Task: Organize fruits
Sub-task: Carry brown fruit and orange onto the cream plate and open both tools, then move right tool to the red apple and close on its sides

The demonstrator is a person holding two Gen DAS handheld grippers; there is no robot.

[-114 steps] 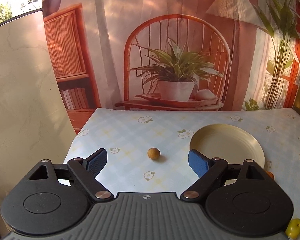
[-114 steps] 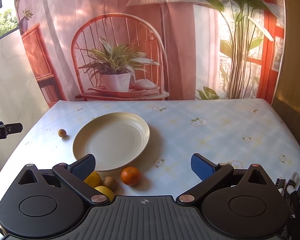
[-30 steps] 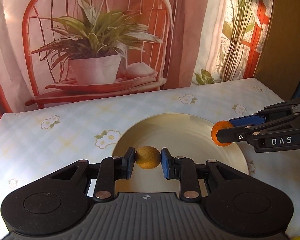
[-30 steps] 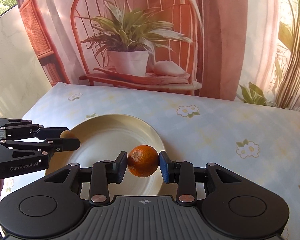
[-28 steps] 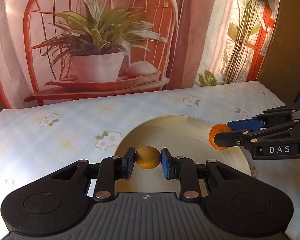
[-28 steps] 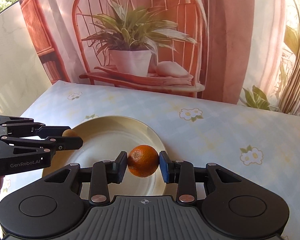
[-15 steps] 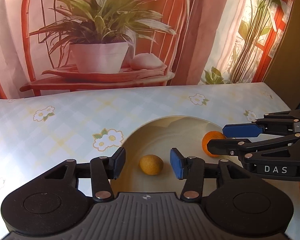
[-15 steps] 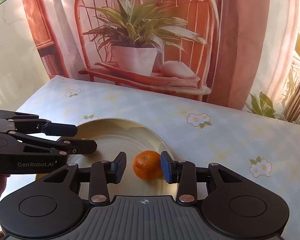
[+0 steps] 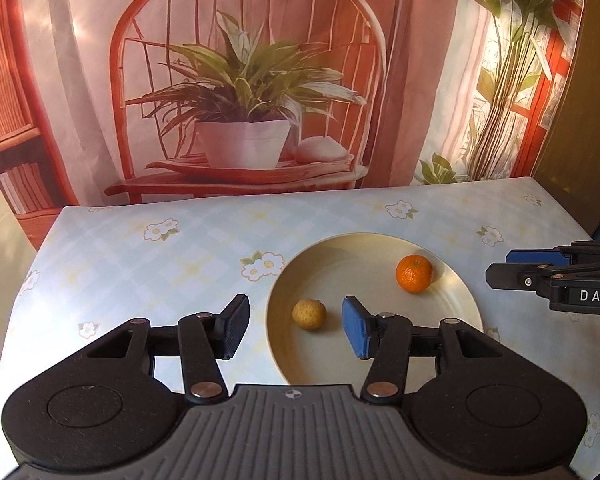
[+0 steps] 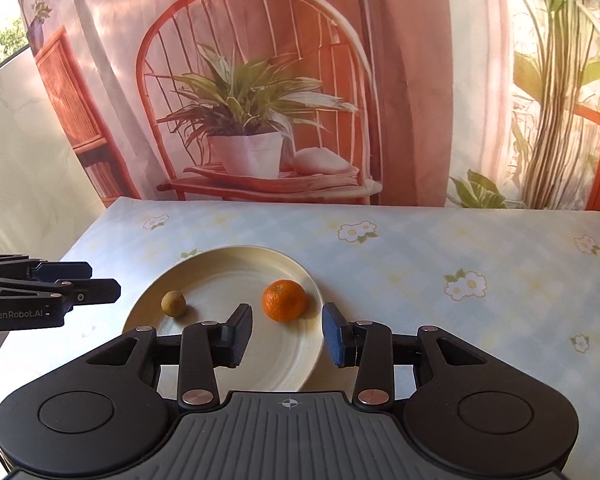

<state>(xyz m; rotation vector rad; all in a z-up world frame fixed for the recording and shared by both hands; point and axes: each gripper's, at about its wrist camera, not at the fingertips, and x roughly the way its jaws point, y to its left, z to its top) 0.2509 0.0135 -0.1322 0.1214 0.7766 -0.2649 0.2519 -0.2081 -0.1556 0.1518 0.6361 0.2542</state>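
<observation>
The small brown fruit (image 9: 309, 314) and the orange (image 9: 414, 273) lay apart on the cream plate (image 9: 452, 292) as the left tool (image 9: 296, 330) hung released, empty. From the right wrist, the right tool (image 10: 287, 336) likewise stood parted above the plate (image 10: 236, 264), touching nothing.

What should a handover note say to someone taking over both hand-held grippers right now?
Left hand-held gripper: open, nothing in it, held above the near side of the plate.
Right hand-held gripper: open, nothing in it, also over the plate's near side.
On the plate: the small tan fruit toward its left side and the orange toward its right, apart from each other.
Done: both of these fruits are on the plate and released.
Left: no other fruit shows in either view now; look over the near table edge, which the grippers hide, before calling it finished.
</observation>
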